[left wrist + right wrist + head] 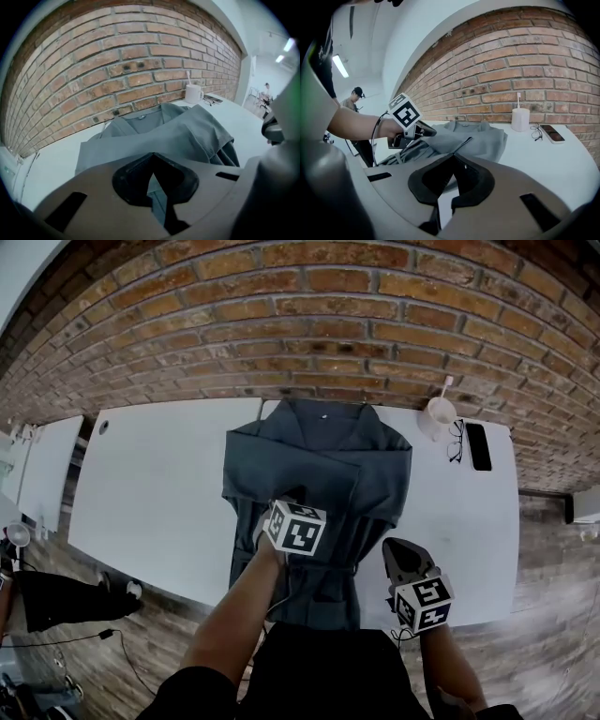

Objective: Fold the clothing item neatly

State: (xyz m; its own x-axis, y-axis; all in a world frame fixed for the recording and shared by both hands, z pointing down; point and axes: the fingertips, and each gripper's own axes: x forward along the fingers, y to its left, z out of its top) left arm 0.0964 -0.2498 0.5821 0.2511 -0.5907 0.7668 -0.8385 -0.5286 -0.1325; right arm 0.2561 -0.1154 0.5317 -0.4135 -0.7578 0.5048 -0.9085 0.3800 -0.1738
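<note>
A dark grey-blue garment (323, 474) lies lengthwise on the white table (159, 484), collar toward the brick wall, its sleeves folded in across the chest. My left gripper (292, 495) is over the garment's middle. Its jaws are shut on a fold of the cloth, and in the right gripper view its tip (431, 132) meets the fabric (478, 140). In its own view the jaws (152, 157) meet, with the garment (183, 131) spread beyond. My right gripper (400, 551) hovers shut beside the garment's right edge, above bare table, with nothing between its jaws (452, 157).
A white mug (439, 413), a pair of glasses (456, 441) and a dark phone (478, 446) sit at the table's far right, by the brick wall (309, 324). A second white table (42, 465) stands to the left. A person (355, 101) stands far off.
</note>
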